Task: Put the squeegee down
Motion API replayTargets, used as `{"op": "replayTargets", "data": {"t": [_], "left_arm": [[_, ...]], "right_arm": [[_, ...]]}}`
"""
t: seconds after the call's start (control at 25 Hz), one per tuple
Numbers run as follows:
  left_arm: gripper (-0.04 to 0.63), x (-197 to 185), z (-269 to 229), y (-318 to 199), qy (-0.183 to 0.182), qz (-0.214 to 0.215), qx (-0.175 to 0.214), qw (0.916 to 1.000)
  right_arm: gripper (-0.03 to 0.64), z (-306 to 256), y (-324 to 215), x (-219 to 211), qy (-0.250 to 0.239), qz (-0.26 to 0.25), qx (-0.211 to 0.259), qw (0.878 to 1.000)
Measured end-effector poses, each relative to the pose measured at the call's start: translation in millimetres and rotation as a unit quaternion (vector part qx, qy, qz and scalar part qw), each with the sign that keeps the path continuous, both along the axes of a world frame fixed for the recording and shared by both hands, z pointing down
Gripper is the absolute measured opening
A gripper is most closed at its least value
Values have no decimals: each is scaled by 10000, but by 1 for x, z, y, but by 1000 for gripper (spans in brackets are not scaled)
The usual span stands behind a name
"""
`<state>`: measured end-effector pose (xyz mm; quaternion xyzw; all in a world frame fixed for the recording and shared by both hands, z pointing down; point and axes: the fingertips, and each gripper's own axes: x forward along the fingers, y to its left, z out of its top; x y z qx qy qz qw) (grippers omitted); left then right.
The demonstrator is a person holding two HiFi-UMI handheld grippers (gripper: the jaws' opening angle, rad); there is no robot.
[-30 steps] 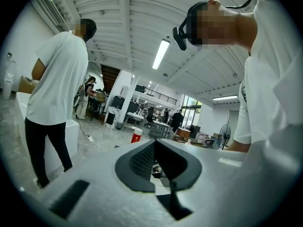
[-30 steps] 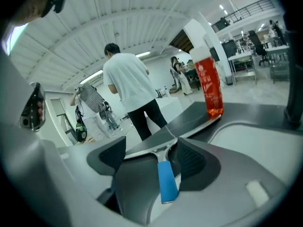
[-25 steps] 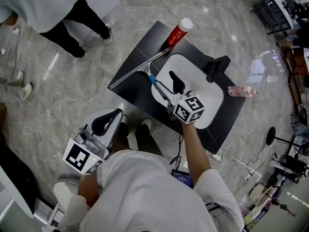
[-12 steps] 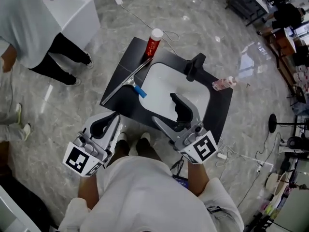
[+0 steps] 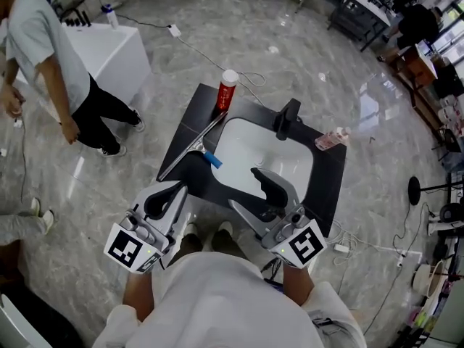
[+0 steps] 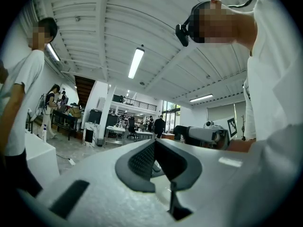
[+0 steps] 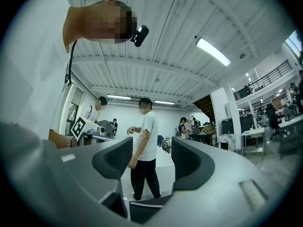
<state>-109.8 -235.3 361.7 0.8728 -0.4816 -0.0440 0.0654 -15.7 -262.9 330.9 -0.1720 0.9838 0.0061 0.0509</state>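
Lying flat on the black surface (image 5: 325, 183), the squeegee (image 5: 192, 145) sits just left of the white basin (image 5: 246, 147) at frame centre, its blade running up toward the red bottle (image 5: 227, 90) and its blue handle end at the basin rim. Looks put down, task likely done. No tool touches it. Both are held level near the person's body, low in frame, well apart from it. Left tool (image 5: 163, 200) has its jaws together, nothing in them. Right tool (image 5: 250, 192) has its jaws part open and closing on nothing, which reads as let go of the handle.
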Motion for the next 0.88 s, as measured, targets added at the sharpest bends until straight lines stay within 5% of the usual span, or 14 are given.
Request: {"op": "replayTargets", "data": {"t": [0.88], "left_arm": [[-2, -5, -3, 11, -34, -167, 13, 9999]], "right_arm": [[173, 5, 2, -4, 126, -38, 71, 9999]]}}
